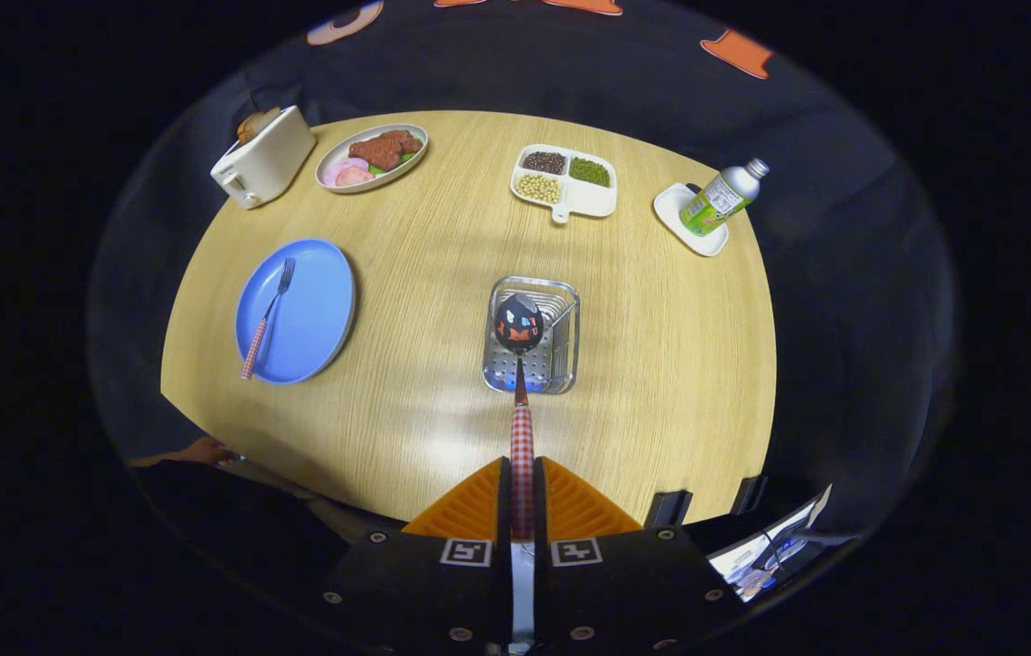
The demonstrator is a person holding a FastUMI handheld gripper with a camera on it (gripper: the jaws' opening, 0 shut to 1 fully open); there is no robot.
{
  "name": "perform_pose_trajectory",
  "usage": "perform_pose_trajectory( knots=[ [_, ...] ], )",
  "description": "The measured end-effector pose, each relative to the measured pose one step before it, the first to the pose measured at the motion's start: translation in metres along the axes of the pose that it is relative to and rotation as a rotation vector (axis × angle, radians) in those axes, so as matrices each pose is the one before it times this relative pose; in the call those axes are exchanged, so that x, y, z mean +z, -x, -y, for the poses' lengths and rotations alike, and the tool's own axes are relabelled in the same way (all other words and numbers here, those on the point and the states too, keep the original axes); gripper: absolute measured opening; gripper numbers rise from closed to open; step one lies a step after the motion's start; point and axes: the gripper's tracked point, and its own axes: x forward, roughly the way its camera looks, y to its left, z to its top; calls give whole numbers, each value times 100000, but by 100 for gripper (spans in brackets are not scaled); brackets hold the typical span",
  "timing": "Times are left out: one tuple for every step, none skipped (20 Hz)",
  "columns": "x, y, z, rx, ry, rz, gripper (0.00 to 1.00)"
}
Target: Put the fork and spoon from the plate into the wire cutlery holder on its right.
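- A round wooden table [443, 273] carries the whole setting inside the booth.
- A blue plate [320, 310] lies on the table's left side, with the fork [267, 319] resting on it, checked handle toward the near edge.
- The wire cutlery holder [561, 342] stands right of the plate, near the table's middle.
- The gripper [522, 487] is clamped tight on the checked handle of the spoon [518, 323], whose bowl hangs over the holder, just ahead of the fingers.
- Along the far edge: a toaster [262, 157], a dish of food [372, 157], a divided tray of beans [565, 180] and a bottle [723, 197] on a small white tray [681, 223].
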Motion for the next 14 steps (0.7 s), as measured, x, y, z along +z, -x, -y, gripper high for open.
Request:
perform_pose_trajectory(
  knots=[
    [-1,-264,401,-571,416,-1330,9],
    [96,-389,224,-305,-361,-1618,9],
    [-21,-277,-56,723,-262,-2313,9],
    [-109,-354,17,755,-526,-2739,9],
    [196,-325,-55,916,169,-1611,9],
    [208,-196,61,407,-222,-1160,10],
    [354,-88,89,362,2,-867,10],
    [555,-228,86,254,-300,-125,11],
    [431,-197,74,411,-241,-843,10],
    [149,-191,-12,944,-289,-1256,11],
    [435,-102,49,607,-608,-557,11],
    [529,-249,102,42,-308,-501,12],
    [318,-142,135,45,-381,-595,12],
    [429,-128,48,8,-198,526,12]
  ],
)
